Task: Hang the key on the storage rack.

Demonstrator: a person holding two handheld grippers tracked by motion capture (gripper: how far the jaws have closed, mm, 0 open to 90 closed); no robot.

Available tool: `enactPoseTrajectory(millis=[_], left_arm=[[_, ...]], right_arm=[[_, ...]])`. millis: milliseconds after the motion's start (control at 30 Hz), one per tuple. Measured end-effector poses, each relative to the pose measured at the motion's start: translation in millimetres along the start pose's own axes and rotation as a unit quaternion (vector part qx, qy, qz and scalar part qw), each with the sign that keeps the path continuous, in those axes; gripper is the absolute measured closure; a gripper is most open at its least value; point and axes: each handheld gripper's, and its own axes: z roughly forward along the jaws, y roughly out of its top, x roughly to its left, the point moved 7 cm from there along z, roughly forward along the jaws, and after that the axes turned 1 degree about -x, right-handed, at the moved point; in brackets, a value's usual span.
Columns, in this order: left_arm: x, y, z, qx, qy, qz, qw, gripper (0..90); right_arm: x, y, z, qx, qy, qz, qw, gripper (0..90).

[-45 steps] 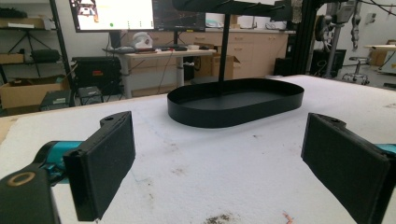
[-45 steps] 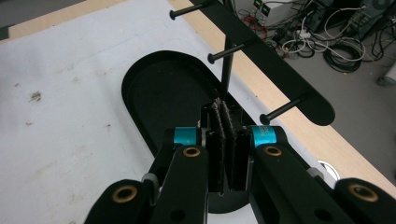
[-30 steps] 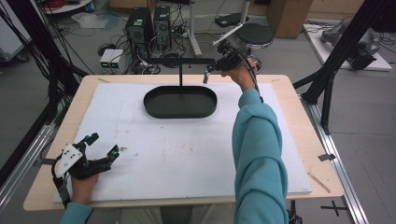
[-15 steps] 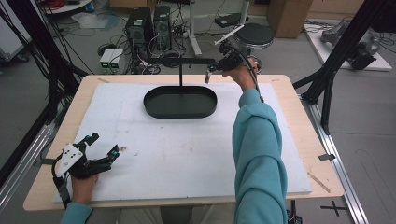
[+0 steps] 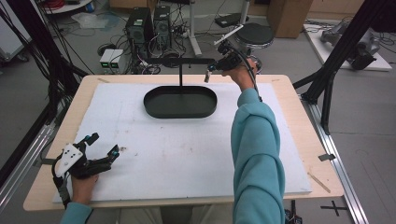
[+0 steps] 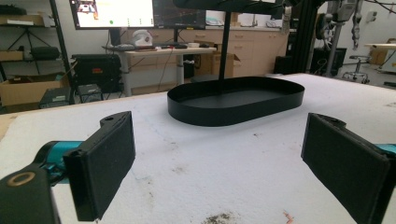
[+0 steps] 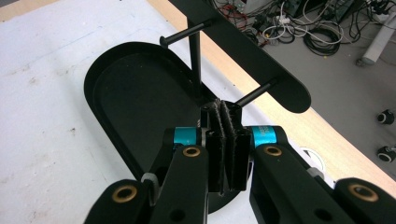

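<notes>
Worktop [image 5: 303,154] carries a white foam sheet [image 5: 187,154] with a few dirt marks. Black oval tray [image 5: 180,101] sits on the sheet toward the far edge, about centre; a thin post [image 5: 180,74] rises from it and carries a flat crossbar [image 5: 180,60] with pegs sticking out sideways. Left tongs [image 5: 100,148] sit low at the near left corner of the sheet, held in a hand [image 5: 83,186], jaws wide apart, nothing between them; well apart from the tray. In the left gripper view the two pads [image 6: 105,163] frame bare sheet, with the tray [image 6: 236,100] farther ahead and the post [image 6: 225,46] rising from it. Right tongs [image 5: 208,74] are up at the right end of the crossbar, above the tray's right end, on an arm in a teal sleeve [image 5: 254,154]. In the right gripper view the right tongs [image 7: 225,112] have pads pressed together, no visible gap, nothing seen between them; tips are just below a peg [image 7: 254,93] of the crossbar [image 7: 247,53]; contact with it cannot be told. Tray [image 7: 135,102] lies below.
</notes>
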Motion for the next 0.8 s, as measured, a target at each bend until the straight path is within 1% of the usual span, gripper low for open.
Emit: enactPoseTrajectory(millis=[100,233,267,333,533,633,667,700,733,800], left_arm=[[-0.1,-0.2,-0.1,0.001,-0.001,0.001,1.0000,10.3],[-0.2,-0.1,0.2,0.000,-0.001,-0.001,1.0000,10.3],[0.2,-0.1,0.1,0.001,-0.001,0.000,1.0000,10.3],[-0.1,-0.1,0.2,0.001,-0.001,-0.001,1.0000,10.3],[-0.2,-0.1,0.2,0.001,-0.001,-0.001,1.0000,10.3],[-0.2,-0.1,0.2,0.000,-0.001,-0.001,1.0000,10.3],[-0.2,-0.1,0.1,0.001,-0.001,-0.001,1.0000,10.3],[-0.1,-0.1,0.1,0.001,-0.001,-0.001,1.0000,10.3],[-0.2,-0.1,0.2,0.001,-0.001,-0.001,1.0000,10.3],[-0.5,-0.2,0.1,0.002,-0.002,-0.001,1.0000,10.3]], right_arm=[[-1.0,-1.2,0.6,0.005,-0.001,0.001,1.0000,88.7],[-2.4,-0.7,1.3,-0.001,-0.004,0.004,1.0000,88.7],[-3.3,-0.2,1.5,-0.005,-0.004,0.000,1.0000,88.7],[-3.3,0.0,1.4,-0.007,-0.002,0.005,1.0000,88.7],[-6.1,-0.3,1.9,-0.007,-0.006,0.003,0.9999,88.7],[-7.5,-0.9,1.6,-0.006,-0.011,0.007,0.9999,88.7],[-7.6,-0.9,1.6,-0.006,-0.011,0.008,0.9999,88.7],[-9.0,-0.9,1.5,-0.008,-0.011,0.004,0.9999,88.7],[-9.1,-0.6,1.5,-0.010,-0.012,0.007,0.9999,88.6],[-10.9,0.4,2.6,-0.016,-0.014,0.003,0.9998,88.6]])
